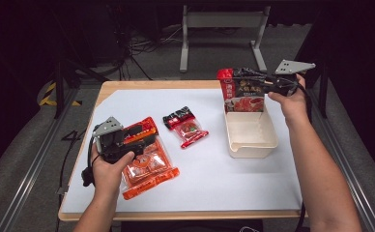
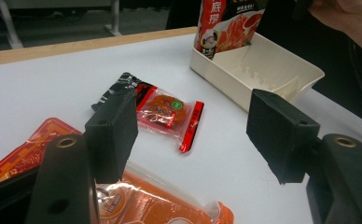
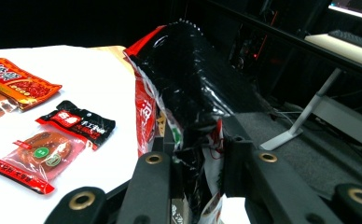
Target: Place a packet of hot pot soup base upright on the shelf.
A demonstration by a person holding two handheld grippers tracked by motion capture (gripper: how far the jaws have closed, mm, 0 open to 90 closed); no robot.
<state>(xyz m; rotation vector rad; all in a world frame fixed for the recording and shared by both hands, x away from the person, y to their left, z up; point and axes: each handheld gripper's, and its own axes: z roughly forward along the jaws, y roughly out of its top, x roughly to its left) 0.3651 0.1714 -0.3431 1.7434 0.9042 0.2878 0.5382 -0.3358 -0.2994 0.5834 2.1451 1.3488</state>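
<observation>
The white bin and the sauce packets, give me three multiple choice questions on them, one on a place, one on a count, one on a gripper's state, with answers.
1. Where is the lower end of the black and red packet?
A. flat on the table
B. in the far end of the white bin
C. on the orange packet

2. How many packets lie flat on the table?
A. two
B. four
C. none

3. How is the left gripper?
A. shut on a packet
B. shut on the bin
C. open, holding nothing

Answers: 1 B, the right gripper holds it upright there. 2 A, the orange packet and the small red packet. 3 C, its jaws stand apart above the table.
</observation>
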